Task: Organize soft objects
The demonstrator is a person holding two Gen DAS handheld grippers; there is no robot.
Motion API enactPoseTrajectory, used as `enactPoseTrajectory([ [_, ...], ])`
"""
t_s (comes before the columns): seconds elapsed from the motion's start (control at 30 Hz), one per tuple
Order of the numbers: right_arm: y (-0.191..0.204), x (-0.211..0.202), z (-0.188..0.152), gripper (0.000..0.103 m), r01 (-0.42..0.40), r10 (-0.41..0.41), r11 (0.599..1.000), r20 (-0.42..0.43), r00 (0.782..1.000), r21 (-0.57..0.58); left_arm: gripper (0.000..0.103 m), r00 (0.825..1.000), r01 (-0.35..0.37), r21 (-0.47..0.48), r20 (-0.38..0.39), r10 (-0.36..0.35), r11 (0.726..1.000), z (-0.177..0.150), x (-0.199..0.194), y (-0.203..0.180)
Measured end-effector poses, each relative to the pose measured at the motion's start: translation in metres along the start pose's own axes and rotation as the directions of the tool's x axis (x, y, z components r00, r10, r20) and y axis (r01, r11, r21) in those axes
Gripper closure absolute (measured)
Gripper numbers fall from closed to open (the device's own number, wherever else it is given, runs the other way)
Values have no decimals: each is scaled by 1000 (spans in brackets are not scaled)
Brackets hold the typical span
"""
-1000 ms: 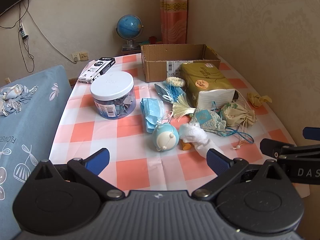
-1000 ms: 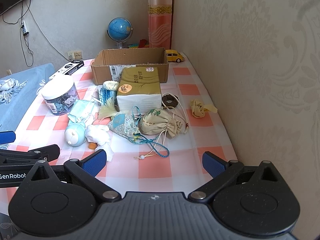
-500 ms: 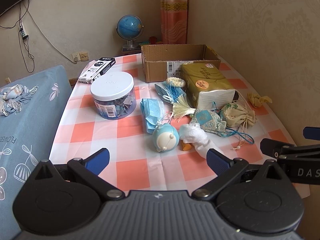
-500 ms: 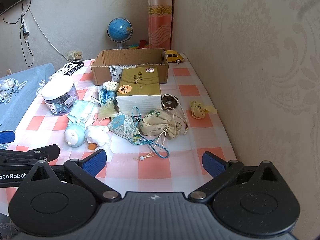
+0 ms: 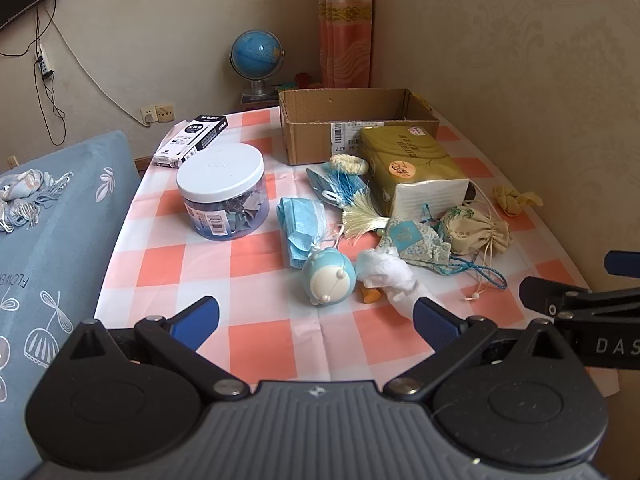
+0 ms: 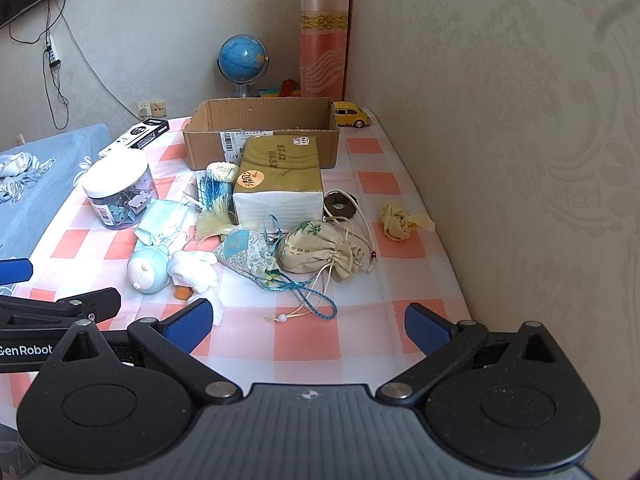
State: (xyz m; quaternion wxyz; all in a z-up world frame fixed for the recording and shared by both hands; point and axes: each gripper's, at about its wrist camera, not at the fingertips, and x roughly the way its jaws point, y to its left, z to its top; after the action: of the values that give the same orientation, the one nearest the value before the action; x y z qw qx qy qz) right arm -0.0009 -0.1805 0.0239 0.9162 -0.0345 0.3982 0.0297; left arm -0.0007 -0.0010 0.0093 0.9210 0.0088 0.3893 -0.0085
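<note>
Soft things lie mid-table: a blue round plush [image 5: 329, 279] [image 6: 147, 271], a white duck plush [image 5: 387, 273] [image 6: 195, 271], a blue face mask [image 5: 301, 225], a patterned blue sachet [image 5: 414, 237] [image 6: 245, 251], a beige drawstring pouch [image 5: 476, 230] [image 6: 318, 253] and a yellow crumpled cloth [image 6: 402, 222]. An open cardboard box [image 5: 352, 125] [image 6: 262, 132] stands at the back. My left gripper [image 5: 316, 316] is open and empty near the front edge. My right gripper [image 6: 308, 322] is open and empty beside it, to the right.
A gold tissue pack [image 6: 279, 180] lies before the box. A clear jar with a white lid [image 5: 222, 196], a black-and-white pen box [image 5: 191, 141], a toy yellow car [image 6: 352, 115] and a globe [image 5: 256, 60] stand around. The wall runs along the right; a blue cushion [image 5: 48, 220] lies left.
</note>
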Motion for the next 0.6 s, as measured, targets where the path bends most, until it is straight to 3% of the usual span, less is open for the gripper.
enactPoseTrajectory([
  [0.6,8,4,2,0,-21,22,997,11,1000,-75,1,1000,12,23,15,-12,1000,3,11,-1],
])
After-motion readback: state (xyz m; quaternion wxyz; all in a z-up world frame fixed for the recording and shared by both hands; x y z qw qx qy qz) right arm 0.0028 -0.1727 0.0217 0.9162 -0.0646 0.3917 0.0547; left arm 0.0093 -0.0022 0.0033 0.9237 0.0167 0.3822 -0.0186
